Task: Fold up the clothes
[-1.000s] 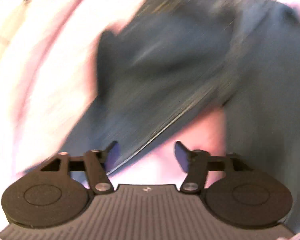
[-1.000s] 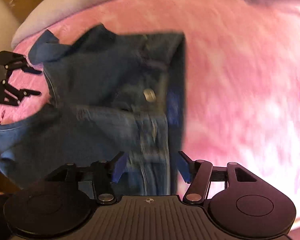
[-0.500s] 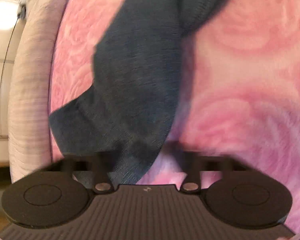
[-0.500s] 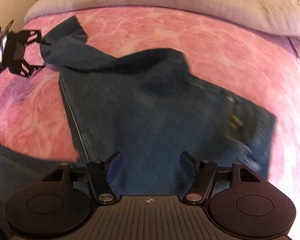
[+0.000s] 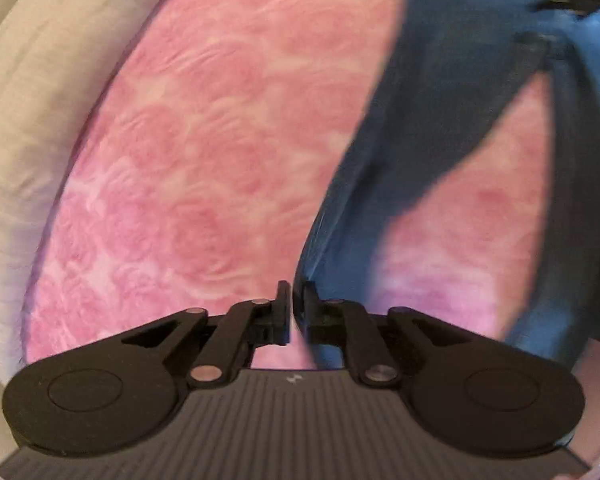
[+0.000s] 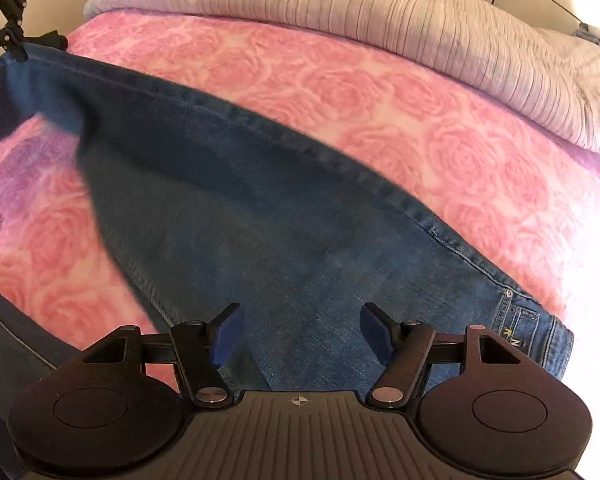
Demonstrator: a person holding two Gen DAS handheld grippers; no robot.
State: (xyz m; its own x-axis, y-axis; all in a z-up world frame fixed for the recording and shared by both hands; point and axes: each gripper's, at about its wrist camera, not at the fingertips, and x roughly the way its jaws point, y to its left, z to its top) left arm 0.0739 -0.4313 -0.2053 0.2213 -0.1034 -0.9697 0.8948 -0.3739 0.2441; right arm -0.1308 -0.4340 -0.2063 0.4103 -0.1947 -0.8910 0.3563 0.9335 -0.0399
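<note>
The left gripper (image 5: 296, 300) pinches a hem of the jeans (image 6: 284, 216), lifting it above the pink bed (image 6: 380, 92); the right gripper (image 6: 300, 332) hovers spread wide over the denim.

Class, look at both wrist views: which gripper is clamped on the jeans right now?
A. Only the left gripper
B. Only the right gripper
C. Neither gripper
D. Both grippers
A: the left gripper is shut on the jeans at a leg end, while the right gripper hovers over the denim with its jaws spread.
</note>
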